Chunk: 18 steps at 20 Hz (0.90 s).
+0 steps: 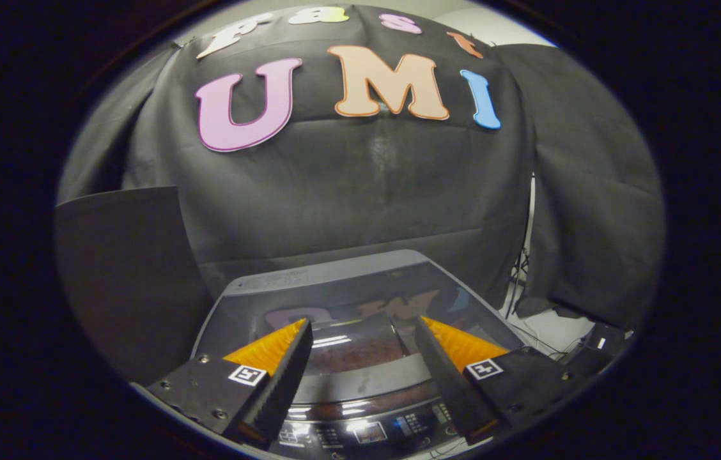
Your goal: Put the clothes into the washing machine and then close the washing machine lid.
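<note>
Claw (360, 329): ridged fingers, square markers, screws

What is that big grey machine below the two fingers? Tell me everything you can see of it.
It is a top-loading washing machine, grey-bodied, seen from above. Its lid looks like dark glossy glass in a grey frame with a grey handle bar along the near edge, and it lies shut, reflecting the wall. A control panel with small buttons runs nearest the camera. The open gripper hovers over the lid, holding nothing.

wall: black cloth (360, 191) draped | left: dark panel (117, 268) | right: cables (522, 268), pale floor (558, 332)
</note>
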{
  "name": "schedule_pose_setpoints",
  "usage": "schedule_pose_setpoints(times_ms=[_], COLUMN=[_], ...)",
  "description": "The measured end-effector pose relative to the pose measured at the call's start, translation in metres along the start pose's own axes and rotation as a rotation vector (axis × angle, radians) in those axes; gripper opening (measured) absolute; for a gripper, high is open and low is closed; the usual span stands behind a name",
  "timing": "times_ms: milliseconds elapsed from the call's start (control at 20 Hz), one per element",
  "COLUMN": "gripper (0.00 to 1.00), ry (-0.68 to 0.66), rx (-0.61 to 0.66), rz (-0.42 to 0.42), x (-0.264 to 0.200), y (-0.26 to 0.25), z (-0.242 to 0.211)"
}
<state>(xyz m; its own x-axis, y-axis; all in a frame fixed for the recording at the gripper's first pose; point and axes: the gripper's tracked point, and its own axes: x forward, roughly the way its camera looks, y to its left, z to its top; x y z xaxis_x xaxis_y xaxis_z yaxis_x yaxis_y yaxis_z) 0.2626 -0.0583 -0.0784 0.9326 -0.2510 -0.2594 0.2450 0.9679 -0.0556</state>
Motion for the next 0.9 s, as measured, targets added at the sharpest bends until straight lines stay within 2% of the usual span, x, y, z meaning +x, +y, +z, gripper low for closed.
schedule_pose_setpoints(times_ms=[650,900], gripper=[0.98,0.97], ry=[-0.029,-0.083], rx=[0.018,0.035], rz=[0.036,0.105], x=[-0.118,-0.184], y=[0.021,0.043], z=[0.026,0.053])
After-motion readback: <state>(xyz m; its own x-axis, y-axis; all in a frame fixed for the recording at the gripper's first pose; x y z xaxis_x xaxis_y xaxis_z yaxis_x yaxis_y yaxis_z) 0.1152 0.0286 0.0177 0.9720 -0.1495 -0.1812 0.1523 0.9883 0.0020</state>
